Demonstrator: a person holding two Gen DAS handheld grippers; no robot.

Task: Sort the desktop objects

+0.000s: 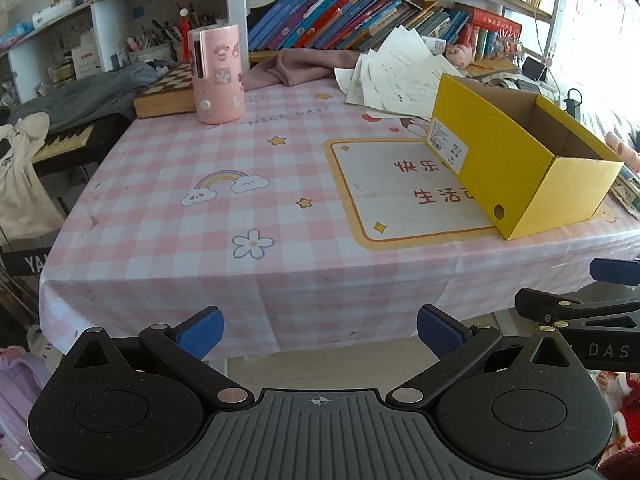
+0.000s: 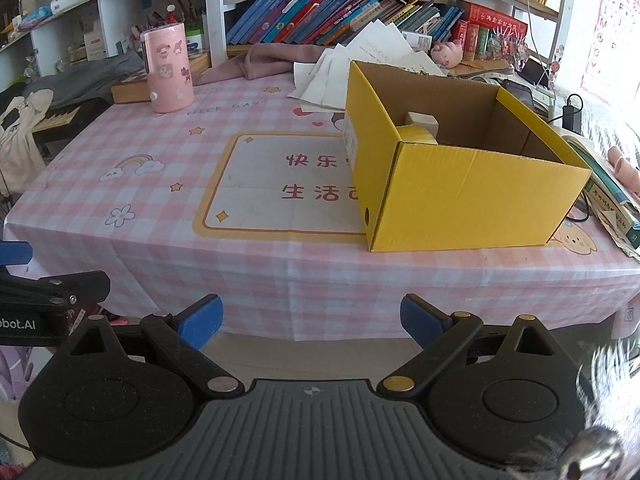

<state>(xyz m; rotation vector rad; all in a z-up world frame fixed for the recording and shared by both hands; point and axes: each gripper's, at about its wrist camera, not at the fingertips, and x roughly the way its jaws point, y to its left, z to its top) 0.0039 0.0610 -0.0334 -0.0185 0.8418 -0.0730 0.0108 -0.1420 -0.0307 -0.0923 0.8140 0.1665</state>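
A yellow cardboard box [image 1: 500,160] stands open on the pink checked tablecloth [image 1: 240,208], right of centre; it also shows in the right wrist view [image 2: 472,196]. Inside it a pale block [image 2: 421,121] and a yellow roll [image 2: 416,134] lie against the left wall. A pink cylinder with stickers [image 1: 218,74] stands at the far left; it also shows in the right wrist view [image 2: 168,68]. My left gripper [image 1: 320,332] is open and empty, in front of the table's near edge. My right gripper [image 2: 312,322] is open and empty, also off the near edge.
Loose papers [image 1: 400,68] and a pink cloth [image 1: 296,66] lie at the back. A wooden chessboard box [image 1: 168,92] sits at the back left. Books [image 2: 612,196] and a cable lie right of the box. Shelves of books stand behind the table.
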